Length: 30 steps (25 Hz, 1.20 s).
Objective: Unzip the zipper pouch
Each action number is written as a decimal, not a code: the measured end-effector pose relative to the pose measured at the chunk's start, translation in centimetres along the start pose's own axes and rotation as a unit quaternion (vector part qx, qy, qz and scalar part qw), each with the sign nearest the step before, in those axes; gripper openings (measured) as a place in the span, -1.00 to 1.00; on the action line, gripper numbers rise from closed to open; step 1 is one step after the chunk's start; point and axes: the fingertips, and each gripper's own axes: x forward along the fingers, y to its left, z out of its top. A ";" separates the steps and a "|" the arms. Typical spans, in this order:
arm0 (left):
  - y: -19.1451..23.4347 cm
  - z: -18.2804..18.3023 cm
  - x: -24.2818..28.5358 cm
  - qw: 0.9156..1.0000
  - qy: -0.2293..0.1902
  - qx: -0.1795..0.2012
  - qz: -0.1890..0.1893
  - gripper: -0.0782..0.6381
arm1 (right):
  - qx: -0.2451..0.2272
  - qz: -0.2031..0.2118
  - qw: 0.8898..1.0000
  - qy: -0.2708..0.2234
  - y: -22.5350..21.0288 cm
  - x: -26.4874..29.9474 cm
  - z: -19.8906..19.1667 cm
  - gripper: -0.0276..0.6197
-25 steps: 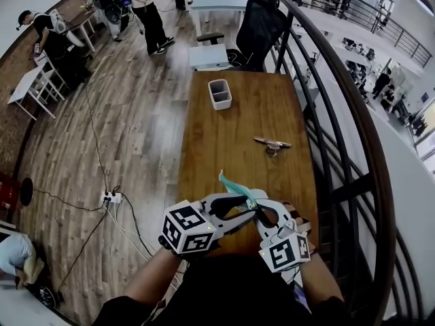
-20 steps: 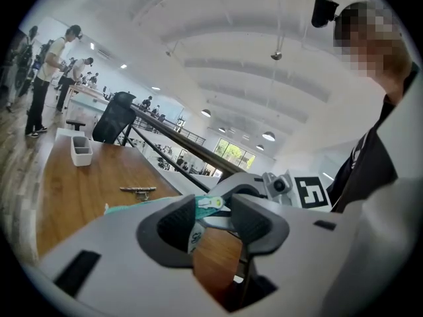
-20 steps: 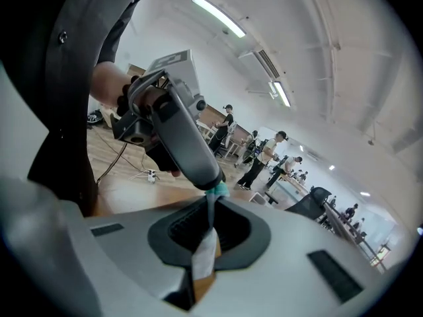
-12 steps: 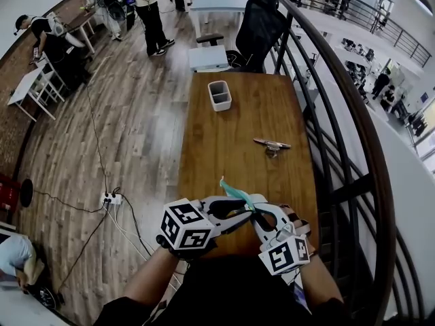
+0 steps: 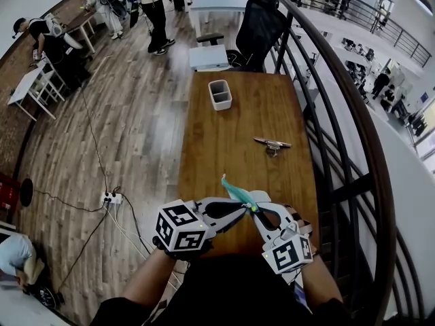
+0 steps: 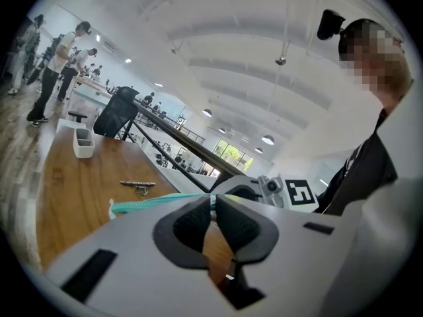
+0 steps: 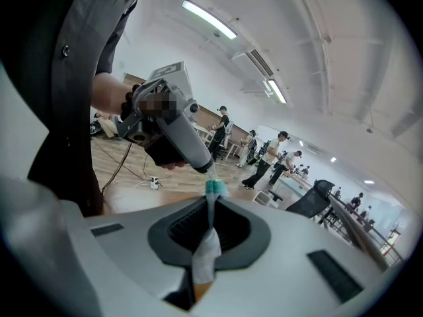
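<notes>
While aloft, pouch [image 5: 235, 190] between both grippers [image 5: 245, 207] [image 5: 256, 214]

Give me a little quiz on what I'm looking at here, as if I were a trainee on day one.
1. True or false: the teal pouch lies flat on the wooden table.
2. What stands at the table's far end? A) a white container B) a laptop C) a potted plant
3. How many tools grip the pouch?

Key:
1. False: it is held up in the air.
2. A.
3. Two: the right tool is shut on one end, and the left tool, whose jaws have just been closing, pinches the teal zipper edge.
</notes>
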 end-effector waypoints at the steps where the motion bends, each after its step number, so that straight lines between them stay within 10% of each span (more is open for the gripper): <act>1: 0.2 0.0 -0.1 1.000 0.001 0.002 0.003 -0.68 | 0.004 0.000 1.000 -0.003 -0.1 -0.1 0.1 -0.91; 19: 0.0 -0.2 0.5 1.000 0.018 0.001 -0.003 -0.74 | -0.006 0.005 1.000 -0.003 0.4 -0.1 -0.2 -0.90; 30: 0.6 -0.6 0.7 1.000 0.021 -0.009 0.012 -0.74 | 0.056 0.039 0.997 -0.025 1.1 -1.1 -0.5 -0.49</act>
